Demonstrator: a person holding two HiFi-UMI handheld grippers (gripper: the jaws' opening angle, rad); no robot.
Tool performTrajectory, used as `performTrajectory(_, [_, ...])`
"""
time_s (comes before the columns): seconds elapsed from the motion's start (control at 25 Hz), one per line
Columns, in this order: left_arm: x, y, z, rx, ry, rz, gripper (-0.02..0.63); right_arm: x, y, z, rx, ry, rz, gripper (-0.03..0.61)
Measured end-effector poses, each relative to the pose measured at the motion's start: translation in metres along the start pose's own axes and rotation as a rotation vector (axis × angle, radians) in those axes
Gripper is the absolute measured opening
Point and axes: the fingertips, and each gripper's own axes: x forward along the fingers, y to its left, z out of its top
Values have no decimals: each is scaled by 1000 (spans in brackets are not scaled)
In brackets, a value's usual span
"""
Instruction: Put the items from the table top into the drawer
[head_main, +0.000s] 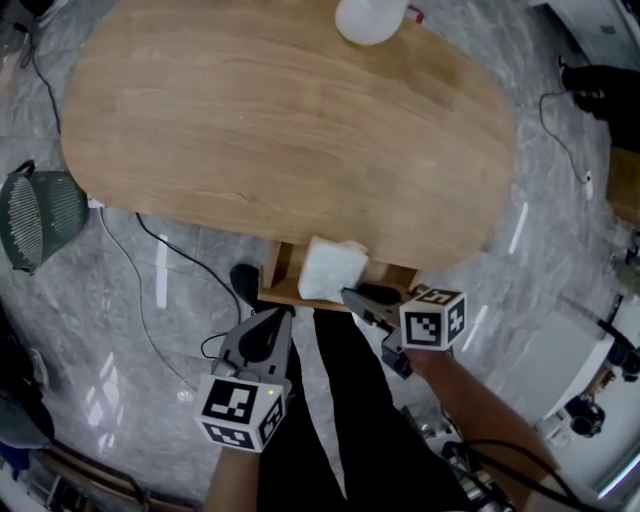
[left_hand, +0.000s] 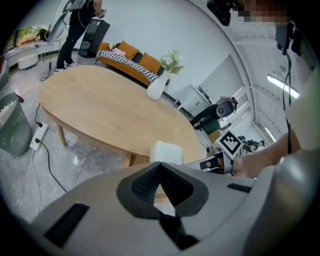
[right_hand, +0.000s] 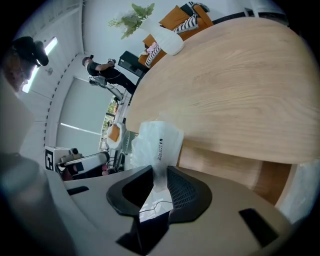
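Packet: The white plastic packet (head_main: 332, 268) stands upright in the open drawer (head_main: 272, 288), under the near edge of the wooden surface (head_main: 280, 120) and between the drawer's side walls.
Handling: Treat it as light, soft and crinkly, with a slick film. It will likely sag and swing from a pinch but is unlikely to break.
Where to hold: The flat sealed flap at its end looks like your safest hold. A pinch on the puffed body would probably slide off.
Right hand-held gripper: Your right hand-held gripper (head_main: 352, 296) is clenched on that flap. In the right gripper view the film runs down between the pads.
Left hand-held gripper: Your left hand-held gripper (head_main: 280, 318) has its jaw tips together with nothing between them. It hangs just beside the drawer's front and is not touching the packet.
Rest of the surface: Only a white vase (head_main: 368, 18) shows at the far edge, and the frame cuts off its top.
Hard to make out: You cannot tell whether the packet's lower end rests on the drawer floor. The packet and the surface's edge hide the drawer's inside. The print on the film is too small to read, and what the packet contains does not show.
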Motion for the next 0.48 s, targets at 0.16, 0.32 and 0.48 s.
performTrajectory(0.16, [5,-2,-3,15,21,-7,2,-3,-2,-14,-8,12,6,104])
performTrajectory(0.32, [10,-6,-4,25,40,-14,2,-7,-7,-30,-25,37,-9,103])
performTrajectory(0.48, [16,-12,-3,33,53,-22,1,-12,-21,-44,-21,54,-48,104])
